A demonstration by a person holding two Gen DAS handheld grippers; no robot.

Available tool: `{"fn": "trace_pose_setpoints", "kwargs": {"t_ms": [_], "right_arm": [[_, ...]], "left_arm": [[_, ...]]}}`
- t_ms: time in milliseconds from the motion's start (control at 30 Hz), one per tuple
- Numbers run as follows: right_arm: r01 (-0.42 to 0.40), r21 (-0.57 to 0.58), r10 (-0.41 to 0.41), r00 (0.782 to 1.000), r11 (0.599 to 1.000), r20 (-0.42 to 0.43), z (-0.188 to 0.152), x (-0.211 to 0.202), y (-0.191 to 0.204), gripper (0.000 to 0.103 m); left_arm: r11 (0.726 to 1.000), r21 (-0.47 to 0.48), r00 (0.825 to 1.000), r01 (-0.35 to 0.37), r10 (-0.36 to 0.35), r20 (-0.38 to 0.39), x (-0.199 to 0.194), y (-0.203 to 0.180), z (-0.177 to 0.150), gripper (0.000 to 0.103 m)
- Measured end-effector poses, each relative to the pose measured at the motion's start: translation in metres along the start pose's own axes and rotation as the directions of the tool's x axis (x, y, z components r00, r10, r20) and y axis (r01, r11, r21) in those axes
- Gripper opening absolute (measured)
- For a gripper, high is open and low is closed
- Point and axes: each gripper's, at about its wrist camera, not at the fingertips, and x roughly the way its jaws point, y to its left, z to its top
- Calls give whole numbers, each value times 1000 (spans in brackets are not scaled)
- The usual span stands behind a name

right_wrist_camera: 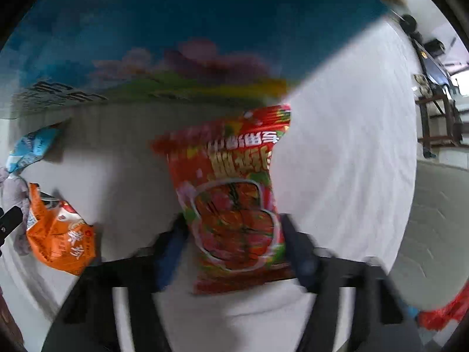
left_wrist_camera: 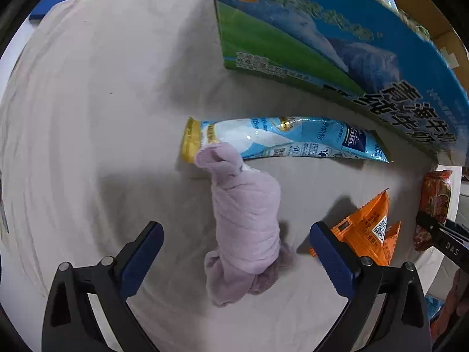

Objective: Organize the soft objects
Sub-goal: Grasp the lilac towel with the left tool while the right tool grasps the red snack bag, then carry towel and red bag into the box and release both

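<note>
A rolled lilac cloth (left_wrist_camera: 246,223) lies on the white sheet, between the open fingers of my left gripper (left_wrist_camera: 234,234), which do not touch it. Its far end rests on a light blue pouch (left_wrist_camera: 290,140). An orange snack packet (left_wrist_camera: 369,228) lies right of the left gripper and also shows in the right wrist view (right_wrist_camera: 58,234). My right gripper (right_wrist_camera: 234,234) is shut on a red snack bag (right_wrist_camera: 231,202), its fingers pressing both sides; the view is blurred. The red bag also shows at the right edge of the left wrist view (left_wrist_camera: 433,202).
A large blue and green printed carton (left_wrist_camera: 337,44) stands at the back right and fills the top of the right wrist view (right_wrist_camera: 190,44). The white sheet (left_wrist_camera: 102,117) stretches to the left. Floor and furniture (right_wrist_camera: 439,117) lie beyond the sheet's right edge.
</note>
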Motion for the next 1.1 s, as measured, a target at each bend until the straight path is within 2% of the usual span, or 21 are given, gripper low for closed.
{"fn": "trace_pose_setpoints", "kwargs": {"t_ms": [200, 300, 367, 400, 467, 533, 733, 833, 867, 933, 1033, 1100], "right_arm": [[-71, 68, 76, 994, 995, -81, -19, 7, -5, 55], [-68, 75, 74, 994, 995, -76, -19, 11, -5, 57], [-69, 87, 75, 995, 994, -66, -17, 16, -7, 59], [-66, 88, 71, 996, 994, -62, -17, 18, -8, 59], [-47, 74, 51, 997, 996, -60, -18, 19, -4, 54], [-37, 55, 40, 997, 998, -68, -25, 20, 8, 53], [-65, 2, 64, 989, 998, -136, -60, 25, 24, 52], [-71, -11, 69, 989, 997, -131, -69, 27, 29, 53], [-60, -14, 58, 992, 998, -115, -69, 29, 29, 53], [-55, -9, 54, 992, 998, -115, -68, 32, 29, 54], [-63, 11, 64, 992, 998, -111, -63, 33, 25, 62], [-49, 9, 49, 993, 999, -110, -56, 33, 28, 63]], "left_arm": [[1000, 7, 1000, 23, -23, -12, 8, -5, -3, 101], [1000, 20, 999, 23, -23, -34, 17, -4, 1, 79], [999, 34, 998, 18, -17, -53, 24, -4, -3, 56], [999, 40, 999, 9, -7, -54, 26, -12, -6, 55], [998, 59, 999, 2, 0, -39, 26, -15, -12, 45], [998, 67, 999, -4, 7, -39, 25, -16, -23, 40], [998, 64, 998, 15, -11, -61, 25, -16, -71, 37], [997, 77, 997, 8, -2, -78, 31, -19, -86, 37], [996, 84, 998, -1, 7, -63, 31, -21, -90, 38], [995, 97, 998, -22, 29, -65, 32, -25, -92, 38], [995, 96, 997, -26, 32, -64, 31, -29, -89, 38], [995, 97, 997, -27, 33, -63, 31, -30, -91, 38]]}}
